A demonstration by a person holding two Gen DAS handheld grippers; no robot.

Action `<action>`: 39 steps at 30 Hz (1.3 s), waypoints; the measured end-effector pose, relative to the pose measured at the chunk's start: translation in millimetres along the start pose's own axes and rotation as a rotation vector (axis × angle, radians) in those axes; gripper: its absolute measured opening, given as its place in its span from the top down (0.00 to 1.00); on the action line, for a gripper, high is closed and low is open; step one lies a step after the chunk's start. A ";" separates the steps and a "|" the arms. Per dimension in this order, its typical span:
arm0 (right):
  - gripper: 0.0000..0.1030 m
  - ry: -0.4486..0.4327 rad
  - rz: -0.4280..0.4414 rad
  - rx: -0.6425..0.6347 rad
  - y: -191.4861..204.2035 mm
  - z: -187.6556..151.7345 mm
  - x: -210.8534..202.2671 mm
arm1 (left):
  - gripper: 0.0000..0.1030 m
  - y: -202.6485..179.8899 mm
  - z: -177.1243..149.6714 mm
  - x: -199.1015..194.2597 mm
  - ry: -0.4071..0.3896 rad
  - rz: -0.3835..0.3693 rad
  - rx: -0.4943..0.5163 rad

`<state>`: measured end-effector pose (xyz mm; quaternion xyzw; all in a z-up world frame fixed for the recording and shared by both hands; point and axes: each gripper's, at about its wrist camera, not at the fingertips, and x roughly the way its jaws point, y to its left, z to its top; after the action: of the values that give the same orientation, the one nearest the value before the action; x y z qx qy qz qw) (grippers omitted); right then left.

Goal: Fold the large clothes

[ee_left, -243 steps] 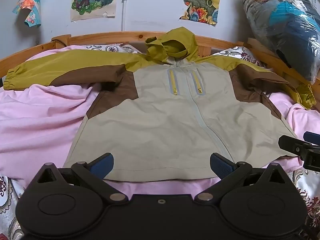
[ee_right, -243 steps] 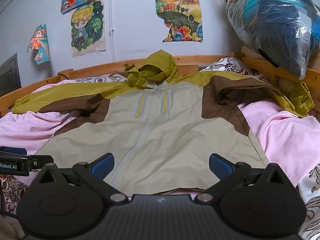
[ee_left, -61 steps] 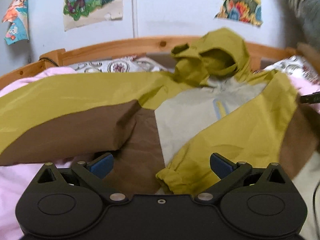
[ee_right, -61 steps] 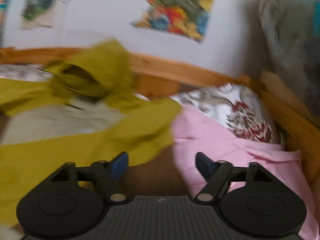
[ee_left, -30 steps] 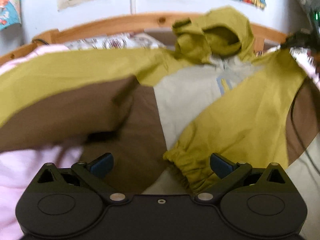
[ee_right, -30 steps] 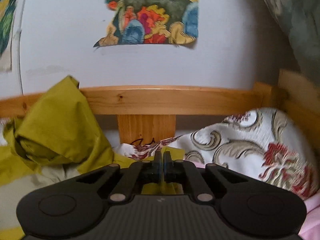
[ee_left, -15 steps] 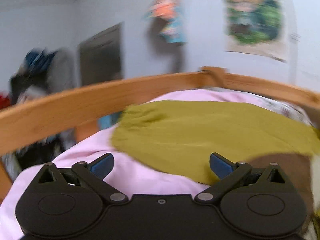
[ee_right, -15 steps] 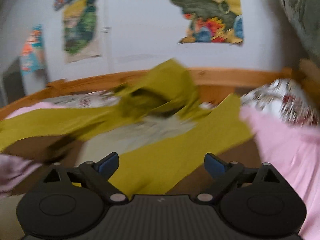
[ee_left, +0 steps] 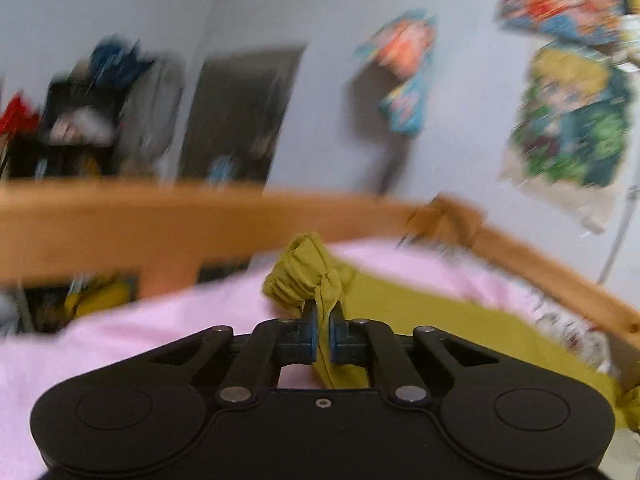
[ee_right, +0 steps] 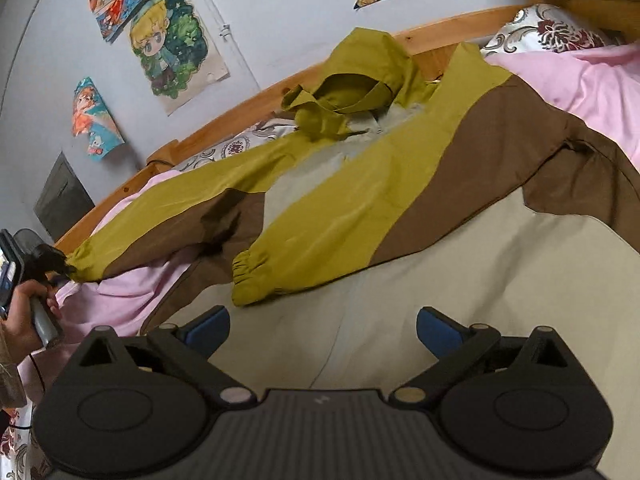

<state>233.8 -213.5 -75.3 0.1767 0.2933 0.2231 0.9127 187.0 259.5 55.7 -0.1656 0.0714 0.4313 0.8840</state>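
Motion blur smears the left wrist view, yet the left tool (ee_left: 323, 332) is plainly pressed together on the gathered olive cuff (ee_left: 304, 276) of the jacket's outstretched sleeve, above the pink bedsheet (ee_left: 120, 332) near the wooden bed rail (ee_left: 160, 216).

From the right wrist view, the right tool (ee_right: 322, 326) hangs spread and empty over the jacket (ee_right: 440, 280), which lies on the bed with its other sleeve (ee_right: 340, 220) folded across the chest and the hood (ee_right: 356, 84) near the headboard.

The pinch looks thin; a fast pull inward could slip the cuff free, or drag the body and disturb the folded sleeve.
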 end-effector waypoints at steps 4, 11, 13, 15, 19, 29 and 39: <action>0.01 -0.041 -0.013 0.010 -7.6 -1.8 -5.7 | 0.97 -49.4 19.1 -36.0 -0.185 -0.162 0.124; 0.01 -0.106 -0.060 -0.003 -22.2 -3.0 -19.2 | 0.98 -164.4 20.4 -123.1 -0.317 -0.740 0.280; 0.01 -0.145 -0.125 -0.002 -28.6 -1.9 -26.4 | 0.98 -194.8 0.7 -145.1 -0.287 -0.897 0.337; 0.01 -0.203 -0.224 0.004 -36.8 0.1 -36.3 | 0.98 -225.1 -27.9 -160.3 -0.214 -1.045 0.373; 0.01 -0.330 -0.404 0.004 -55.8 3.2 -56.8 | 0.96 -273.7 -95.2 -167.1 0.016 -1.242 0.441; 0.01 -0.426 -0.563 0.052 -102.0 9.1 -80.6 | 0.28 -268.5 -181.8 -159.8 0.409 -1.358 0.560; 0.00 -0.289 -0.458 -0.105 -79.2 -2.4 -48.6 | 0.13 -247.3 -166.2 -77.1 0.377 -0.817 0.648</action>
<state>221.0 -304.3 -90.9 0.0883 0.1802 -0.0015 0.9797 336.6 1.9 -21.8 0.0264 0.2873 -0.0279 0.9571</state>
